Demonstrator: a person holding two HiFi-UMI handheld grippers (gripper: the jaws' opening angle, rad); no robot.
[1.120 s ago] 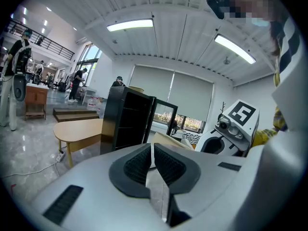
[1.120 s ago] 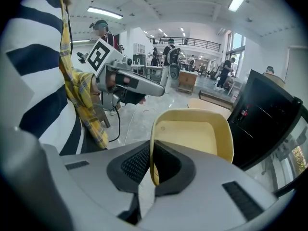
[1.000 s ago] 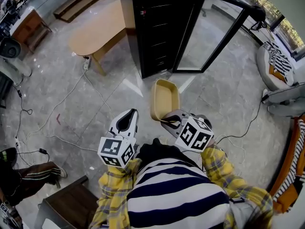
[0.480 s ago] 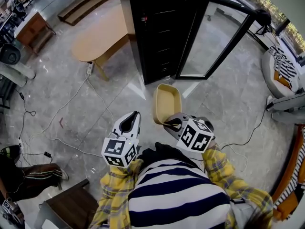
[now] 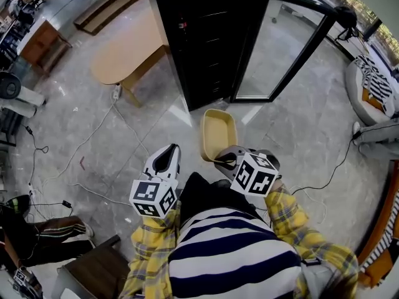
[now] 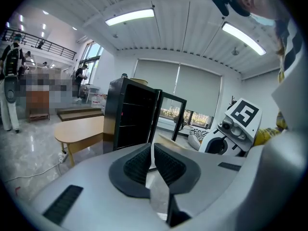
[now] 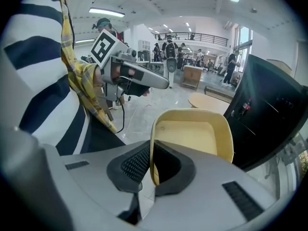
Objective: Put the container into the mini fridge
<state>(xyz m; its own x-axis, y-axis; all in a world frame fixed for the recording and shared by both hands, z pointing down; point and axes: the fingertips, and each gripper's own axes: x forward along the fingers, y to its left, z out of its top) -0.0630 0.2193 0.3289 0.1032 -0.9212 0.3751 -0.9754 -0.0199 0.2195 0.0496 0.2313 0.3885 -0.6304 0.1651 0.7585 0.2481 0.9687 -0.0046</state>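
Right gripper (image 7: 150, 163) clamps the near rim of the tan container (image 5: 218, 131), held above the floor. Its long axis points ahead at the mini fridge (image 5: 202, 42), door open. Left gripper (image 6: 151, 160) closed, empty, alongside.

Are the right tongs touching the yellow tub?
Touching. The right gripper view shows the right tongs pinching the rim of the shallow yellow plastic container.

Glossy grey marble floor (image 5: 293, 129) with pale cables (image 5: 87, 136) trailing across it; a rounded light-wood table (image 5: 124, 55) stands on it, a wooden desk (image 5: 38, 39) farther off. Overhead, a white ribbed ceiling (image 6: 183, 28) carries long strip lights (image 6: 130, 17) above blind-covered windows (image 6: 192, 88)
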